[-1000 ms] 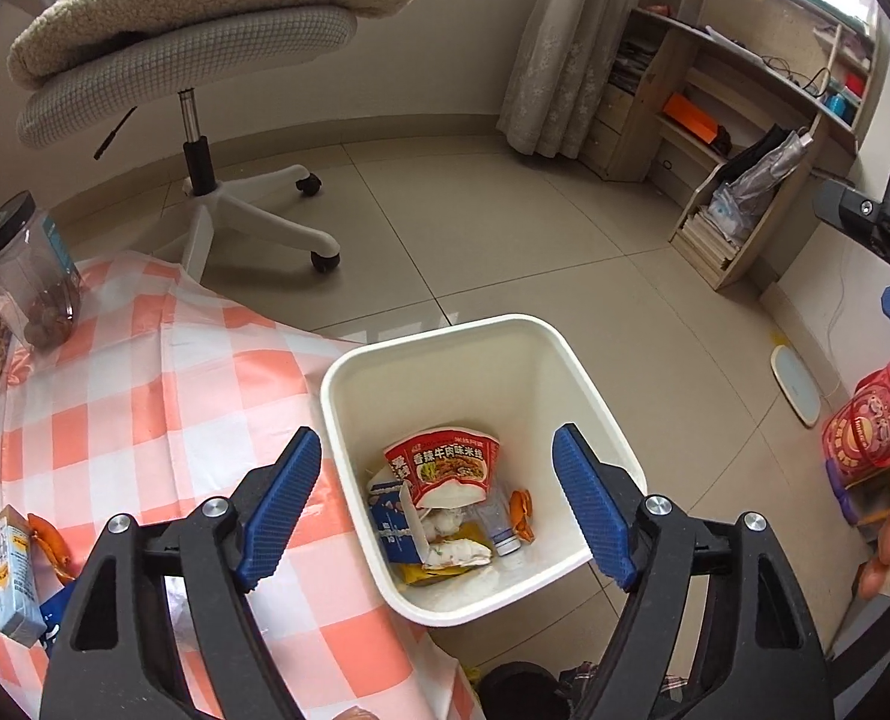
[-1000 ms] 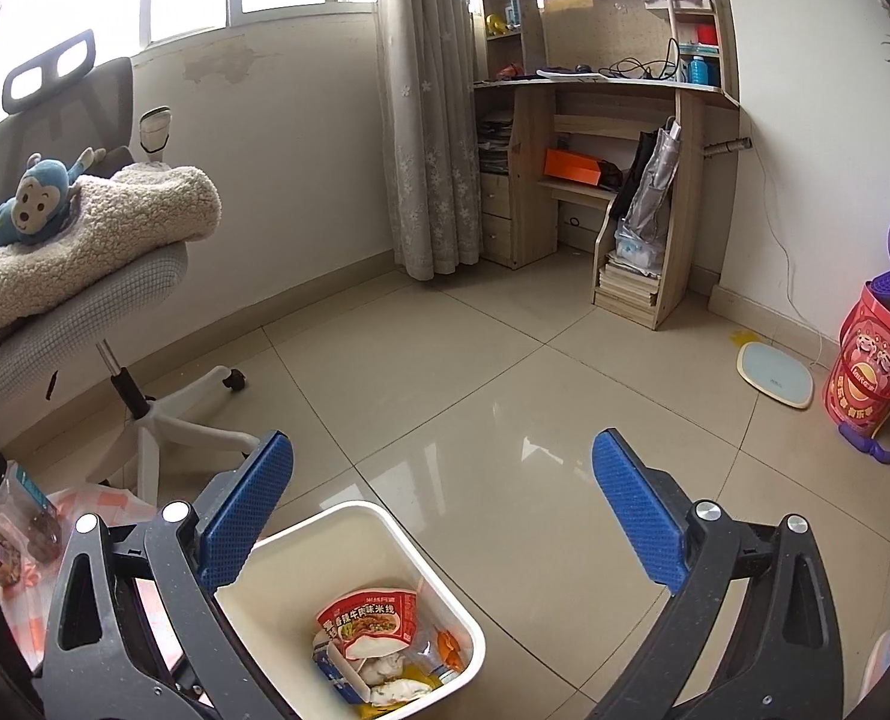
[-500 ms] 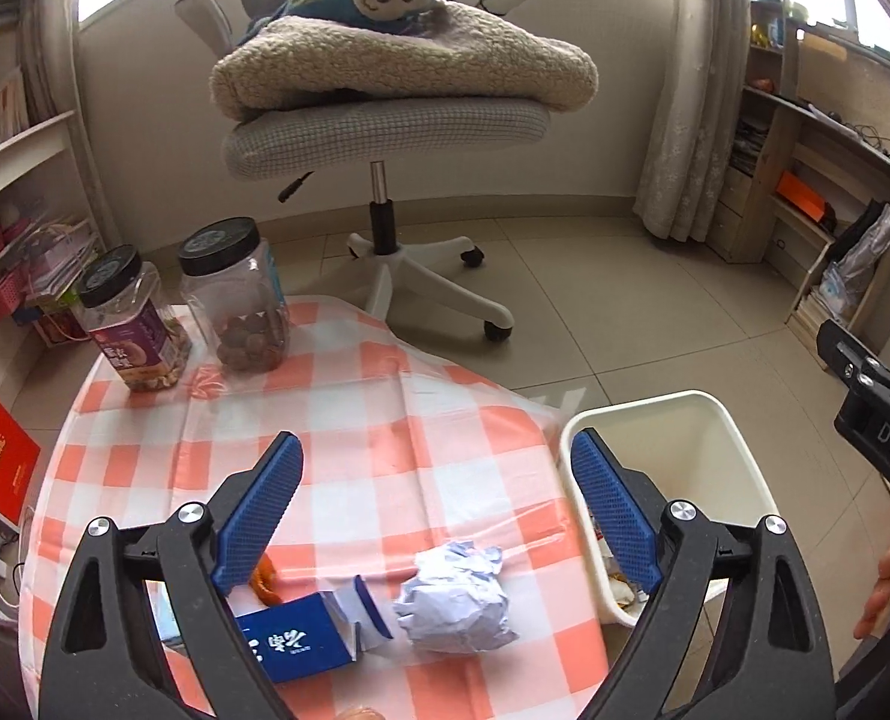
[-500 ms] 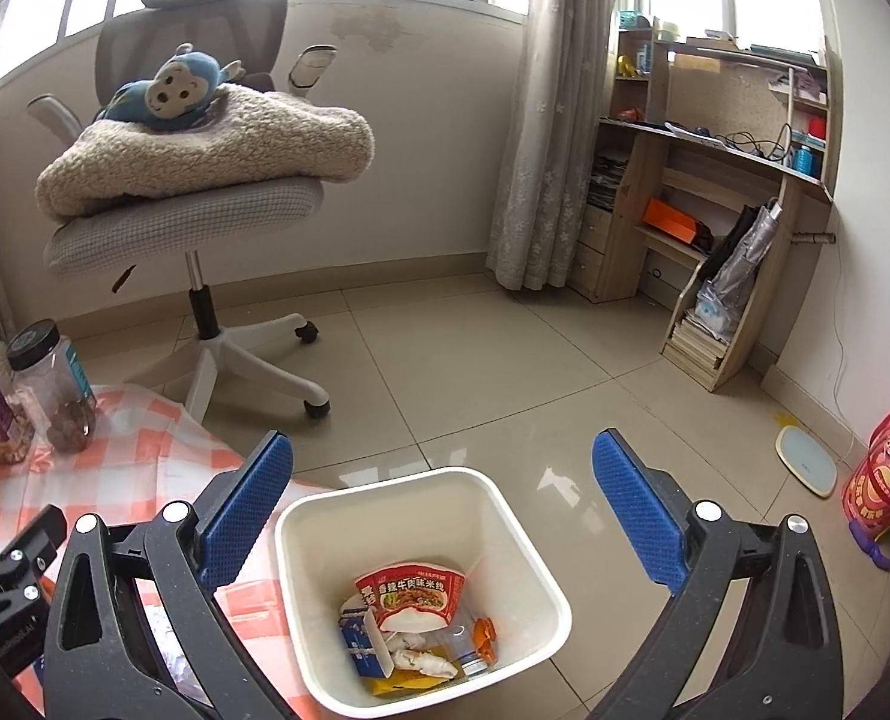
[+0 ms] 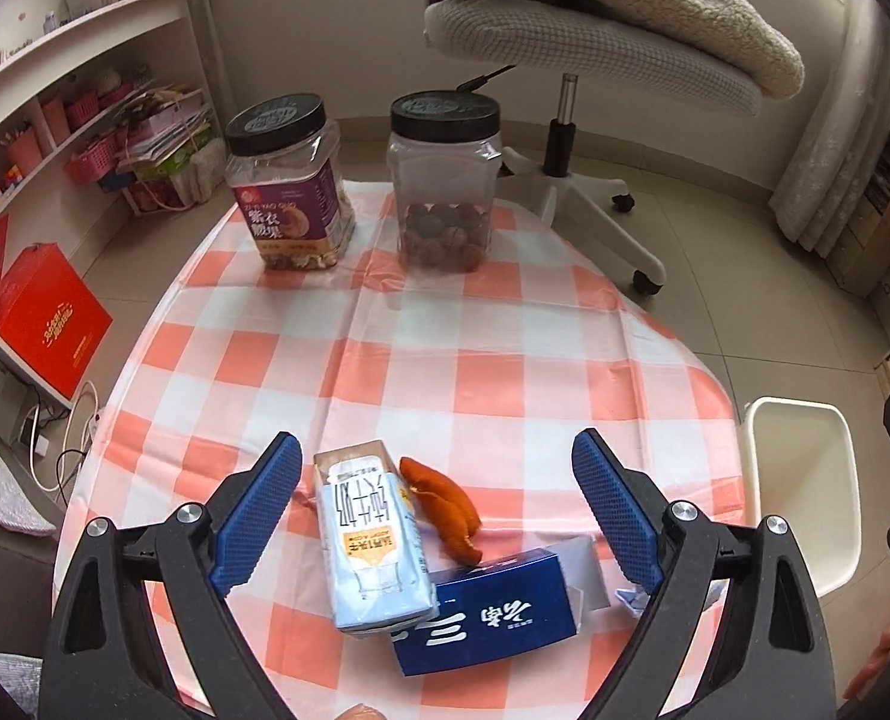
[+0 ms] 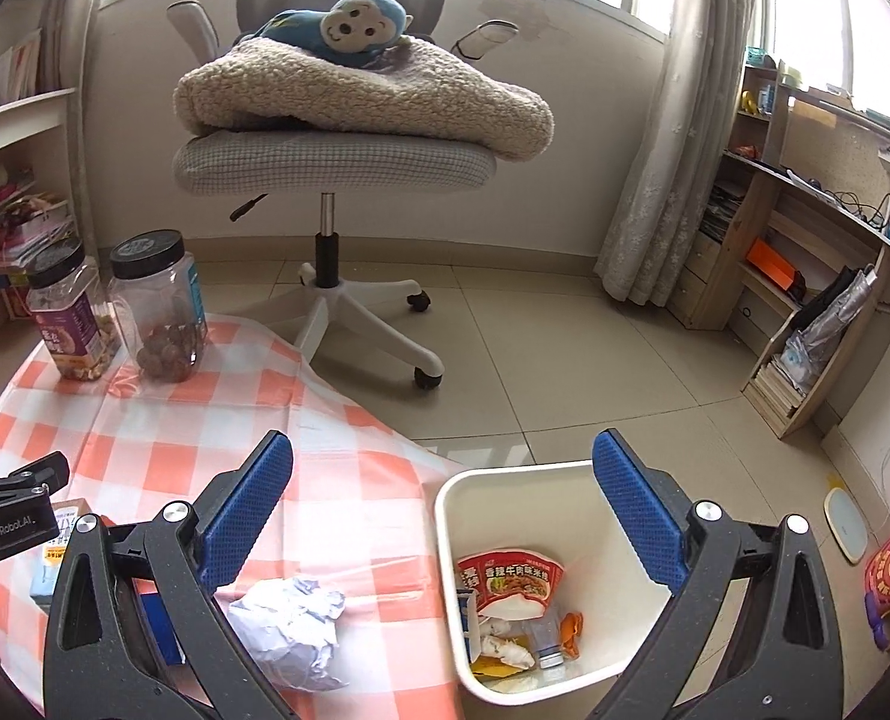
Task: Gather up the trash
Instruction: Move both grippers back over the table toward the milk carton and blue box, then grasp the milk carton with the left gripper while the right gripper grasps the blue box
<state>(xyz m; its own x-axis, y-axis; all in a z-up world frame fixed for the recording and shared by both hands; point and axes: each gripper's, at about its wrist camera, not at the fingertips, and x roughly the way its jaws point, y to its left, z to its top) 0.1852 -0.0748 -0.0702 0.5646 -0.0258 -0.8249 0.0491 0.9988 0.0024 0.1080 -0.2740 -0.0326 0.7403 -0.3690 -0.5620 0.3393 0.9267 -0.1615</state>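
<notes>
On the orange-checked tablecloth (image 5: 445,360) lie a light-blue drink carton (image 5: 372,540), an orange peel (image 5: 445,510) and a dark blue box (image 5: 487,624). My left gripper (image 5: 435,450) hangs open above them, with the carton and peel between its fingers and untouched. A crumpled white paper ball (image 6: 291,630) lies near the table's edge, next to the left finger of my right gripper (image 6: 443,444). That gripper is open and empty, above the edge of the table and the bin. The white bin (image 6: 565,477) stands on the floor beside the table and holds a red noodle cup (image 6: 508,576) and other scraps.
Two black-lidded jars (image 5: 291,180) (image 5: 445,180) stand at the table's far edge. Behind them is an office chair (image 6: 333,162) with a blanket and a plush monkey. Shelves and a red box (image 5: 48,324) are at the left, a desk (image 6: 805,228) at the right.
Both views have swung left from the bin to the table. My left gripper now hangs over the carton, peel and box. The paper ball has come into the right wrist view.
</notes>
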